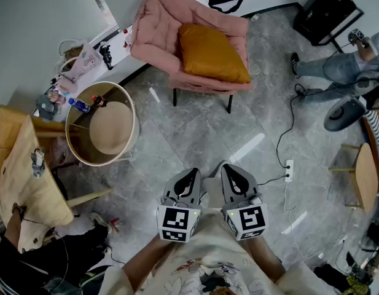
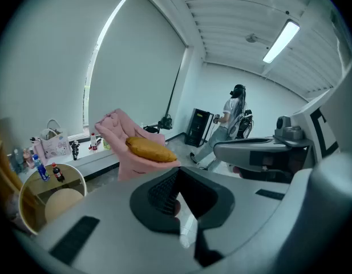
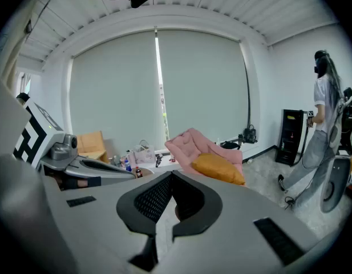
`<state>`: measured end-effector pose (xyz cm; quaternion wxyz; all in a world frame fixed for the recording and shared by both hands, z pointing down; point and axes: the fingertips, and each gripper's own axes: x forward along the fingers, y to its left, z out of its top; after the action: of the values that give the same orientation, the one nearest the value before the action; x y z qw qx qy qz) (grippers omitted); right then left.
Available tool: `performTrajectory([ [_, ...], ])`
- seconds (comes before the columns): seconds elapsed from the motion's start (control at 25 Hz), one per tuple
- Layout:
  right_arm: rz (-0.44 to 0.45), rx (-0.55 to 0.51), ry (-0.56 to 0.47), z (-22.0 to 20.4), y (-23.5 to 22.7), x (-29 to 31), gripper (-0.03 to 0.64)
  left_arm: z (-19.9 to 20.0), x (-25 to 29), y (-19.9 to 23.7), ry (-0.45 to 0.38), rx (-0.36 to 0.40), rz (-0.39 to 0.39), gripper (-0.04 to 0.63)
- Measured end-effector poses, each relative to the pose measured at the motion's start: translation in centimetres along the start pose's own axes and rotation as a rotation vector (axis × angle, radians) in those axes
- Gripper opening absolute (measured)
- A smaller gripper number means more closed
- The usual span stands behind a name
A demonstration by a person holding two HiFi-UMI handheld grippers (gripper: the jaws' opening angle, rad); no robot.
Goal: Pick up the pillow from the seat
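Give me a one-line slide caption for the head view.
Shut, empty left gripper and right gripper side by side, facing the orange pillow on the pink armchair.

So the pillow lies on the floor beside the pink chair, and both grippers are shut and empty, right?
Not quite: the pillow lies on the seat of the pink chair, not beside it; the head view shows it. The left gripper and right gripper are shut and empty.

Mustard-orange pillow [image 1: 212,53] on pink armchair [image 1: 157,26]; grey marbled floor [image 1: 195,134]; black-and-white square markers on grippers' cubes [image 1: 176,222].
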<state>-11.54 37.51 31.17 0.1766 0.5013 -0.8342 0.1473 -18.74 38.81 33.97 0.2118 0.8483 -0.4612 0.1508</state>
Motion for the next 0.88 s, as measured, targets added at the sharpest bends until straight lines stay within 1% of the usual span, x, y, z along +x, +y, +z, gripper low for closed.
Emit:
performTrajectory([
  [0.16, 0.01, 0.058, -0.023, -0.1, -1.6, -0.6, 0.023, 0.4, 0.9, -1.6, 0.001, 0.018, -0.015, 0.006],
  [0.28, 0.016, 0.116, -0.034, -0.1, -3.9, -1.0, 0.023, 1.1, 2.6, -3.4, 0.011, 0.045, -0.031, 0.006],
  [0.4, 0.014, 0.128, -0.04, 0.1, -6.9, -1.4, 0.023, 2.5, 4.6, -6.0, -0.012, 0.062, -0.08, 0.006],
  [0.48, 0.014, 0.151, -0.045, 0.1, -9.0, -1.5, 0.023, 3.1, 5.9, -7.8, -0.012, 0.067, -0.104, 0.006],
  [0.68, 0.007, 0.168, -0.106, 2.0, -15.0, -1.7, 0.023, 5.4, 10.6, -10.5, -0.01, 0.117, -0.087, 0.006],
  [0.8, 0.002, 0.207, -0.123, 1.7, -19.0, -2.5, 0.024, 6.2, 13.0, -12.7, 0.006, 0.174, -0.085, 0.006],
  [0.88, 0.007, 0.231, -0.12, 1.4, -21.1, -2.6, 0.024, 6.6, 14.5, -13.4, 0.018, 0.178, -0.073, 0.006],
])
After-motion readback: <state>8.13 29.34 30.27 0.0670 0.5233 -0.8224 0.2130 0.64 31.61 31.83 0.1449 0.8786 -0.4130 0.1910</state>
